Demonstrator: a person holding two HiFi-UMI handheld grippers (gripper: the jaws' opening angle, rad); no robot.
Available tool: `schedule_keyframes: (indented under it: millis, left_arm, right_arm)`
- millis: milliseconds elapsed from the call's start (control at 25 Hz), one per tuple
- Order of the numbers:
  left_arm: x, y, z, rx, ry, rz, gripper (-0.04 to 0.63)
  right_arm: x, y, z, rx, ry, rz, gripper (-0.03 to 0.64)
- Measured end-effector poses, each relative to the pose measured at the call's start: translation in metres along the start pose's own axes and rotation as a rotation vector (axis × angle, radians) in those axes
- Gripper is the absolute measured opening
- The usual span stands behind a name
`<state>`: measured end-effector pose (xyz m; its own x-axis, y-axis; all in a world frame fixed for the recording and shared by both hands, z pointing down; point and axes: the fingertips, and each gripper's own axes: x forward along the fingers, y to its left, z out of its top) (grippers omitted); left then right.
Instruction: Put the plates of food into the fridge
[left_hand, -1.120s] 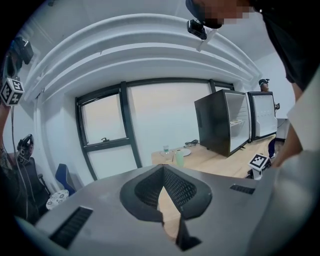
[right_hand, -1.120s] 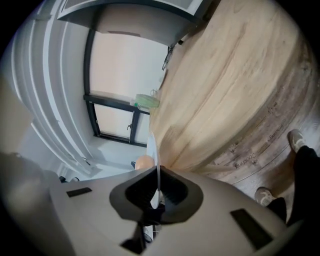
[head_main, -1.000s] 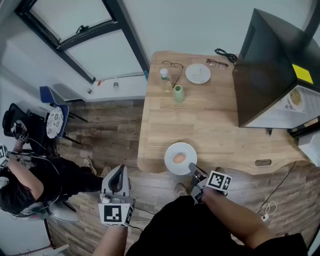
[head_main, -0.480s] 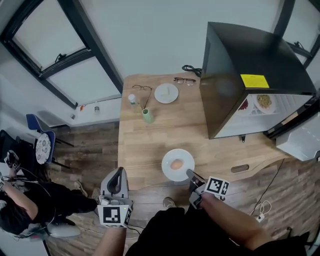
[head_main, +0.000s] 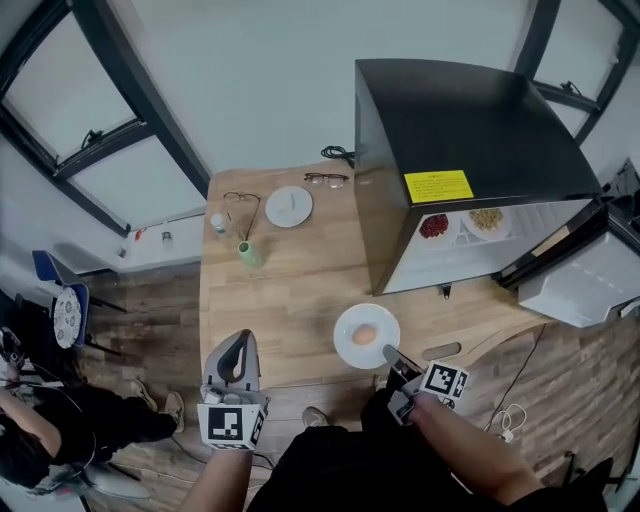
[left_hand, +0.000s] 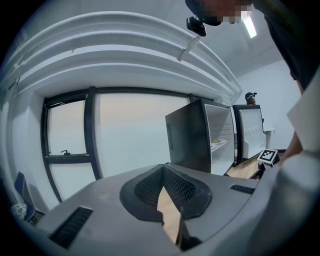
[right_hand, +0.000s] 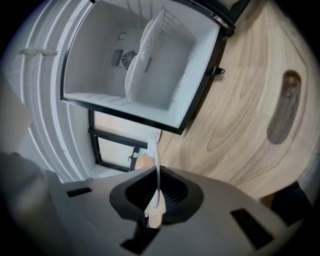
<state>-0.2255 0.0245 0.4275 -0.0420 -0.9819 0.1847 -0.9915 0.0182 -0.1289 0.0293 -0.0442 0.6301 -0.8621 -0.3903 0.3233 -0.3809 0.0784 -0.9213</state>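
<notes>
Plate (head_main: 366, 337) near table (head_main: 260, 300) edge, right gripper (head_main: 389, 351) clamping rim

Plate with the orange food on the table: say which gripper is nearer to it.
Right. The right gripper is shut on the near rim of the plate. The left gripper is well off to the plate's left and apart from it.

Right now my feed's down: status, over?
Right gripper shut on plate rim. Left gripper shut, empty. Fridge open, nothing seen blocking.
</notes>
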Motion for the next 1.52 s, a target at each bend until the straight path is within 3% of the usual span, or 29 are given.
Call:
schedule_keyframes:
  millis: [400, 800, 960, 1200, 1520]
  left_arm:
    - [0.082, -0.07, 0.028, -0.004, -0.042, -0.079, 0.003]
    - [0.123, -0.107, 0.042, 0.005, -0.042, -0.077, 0.003]
    - [0.127, -0.107, 0.042, 0.01, -0.034, -0.051, 0.003]
    - [0.13, -0.104, 0.036, 0.004, -0.003, -0.006, 0.003]
    - [0.123, -0.077, 0.029, -0.005, 0.04, 0.064, 0.003]
  right_arm:
    - [-0.061, -0.029, 0.09, 0.02, -0.114, -0.032, 0.029]
    - [-0.071, -0.044, 0.156, 0.035, -0.146, -0.017, 0.029]
    - [-0.065, -0.058, 0.169, 0.032, -0.124, -0.083, 0.029]
    - [-0.04, -0.055, 0.188, 0.037, -0.094, -0.027, 0.029]
    - [-0.007, -0.063, 0.21, 0.042, -0.078, -0.077, 0.029]
